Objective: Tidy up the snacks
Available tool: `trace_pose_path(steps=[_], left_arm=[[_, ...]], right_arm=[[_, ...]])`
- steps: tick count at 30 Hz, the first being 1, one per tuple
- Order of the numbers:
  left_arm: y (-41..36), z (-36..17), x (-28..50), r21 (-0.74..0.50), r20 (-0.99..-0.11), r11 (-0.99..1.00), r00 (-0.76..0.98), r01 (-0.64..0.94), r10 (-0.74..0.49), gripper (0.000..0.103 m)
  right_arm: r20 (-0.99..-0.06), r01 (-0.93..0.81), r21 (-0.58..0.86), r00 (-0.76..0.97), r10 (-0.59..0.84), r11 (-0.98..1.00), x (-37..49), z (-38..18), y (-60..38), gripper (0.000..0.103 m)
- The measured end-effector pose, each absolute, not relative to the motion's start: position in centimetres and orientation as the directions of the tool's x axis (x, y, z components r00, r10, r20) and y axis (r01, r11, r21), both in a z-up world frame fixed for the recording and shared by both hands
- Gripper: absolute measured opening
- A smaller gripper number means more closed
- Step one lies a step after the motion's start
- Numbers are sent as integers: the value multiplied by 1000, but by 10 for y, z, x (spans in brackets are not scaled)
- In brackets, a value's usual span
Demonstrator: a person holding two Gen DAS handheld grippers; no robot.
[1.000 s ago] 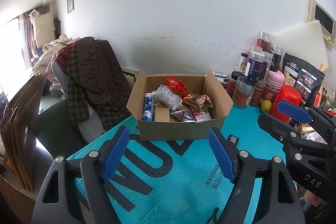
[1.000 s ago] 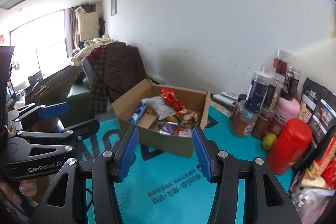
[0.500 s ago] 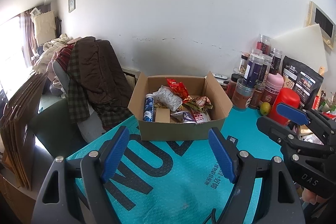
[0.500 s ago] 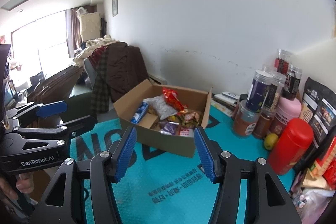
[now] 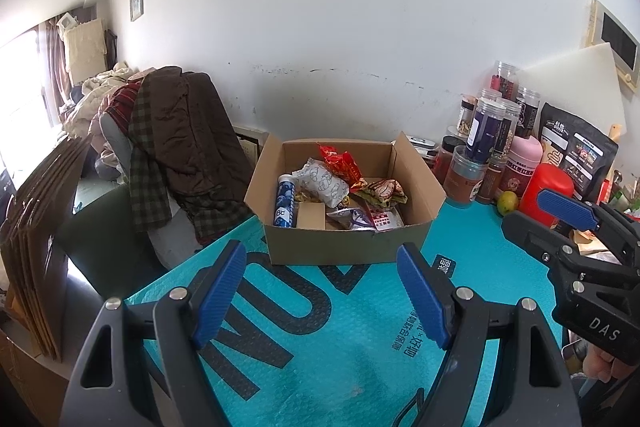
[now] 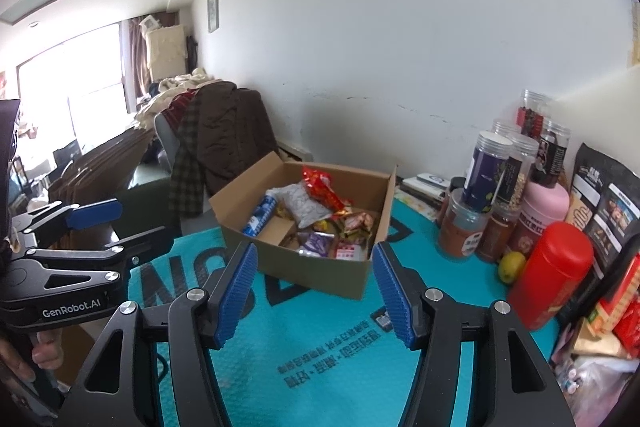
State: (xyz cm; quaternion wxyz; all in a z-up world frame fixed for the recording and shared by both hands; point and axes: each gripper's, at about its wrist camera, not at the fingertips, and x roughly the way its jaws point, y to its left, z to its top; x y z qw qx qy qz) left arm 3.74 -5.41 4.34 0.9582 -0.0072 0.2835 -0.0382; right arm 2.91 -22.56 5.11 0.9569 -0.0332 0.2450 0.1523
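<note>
An open cardboard box (image 5: 348, 245) (image 6: 320, 277) stands on the teal mat, filled with several snacks: a blue tube (image 5: 285, 201), a red wrapper (image 5: 340, 165), a grey-white bag (image 5: 322, 182). My left gripper (image 5: 322, 301) hovers open in front of the box, nothing between its blue pads. My right gripper (image 6: 316, 297) also faces the box from the near side; its jaws are opening and hold nothing. Each gripper shows at the edge of the other's view.
Jars (image 5: 486, 135), a pink bottle (image 6: 546, 205), a red canister (image 6: 550, 275), a lime (image 6: 512, 266) and black pouches (image 5: 576, 155) crowd the right side. A chair draped with clothes (image 5: 180, 147) and flat cardboard sheets (image 5: 36, 239) stand on the left. Teal mat (image 5: 320, 347) lies between grippers and box.
The right gripper's jaws have spread wider. Both hands have stayed where they were and the left gripper's gap is the same.
</note>
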Motion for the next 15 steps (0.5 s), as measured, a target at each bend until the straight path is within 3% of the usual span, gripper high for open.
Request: trace_pose_path(steps=[11,15], left_arm=[[-57,43,37,-29,-549,996,831,81,-84,78],[-55,40,39,-38,-562,996,822,84,-91,78]], right_arm=[[-477,-308,4,835,273,951,27,52,-226,61],[-478,-310,9,834,277,951,28,52,-226,65]])
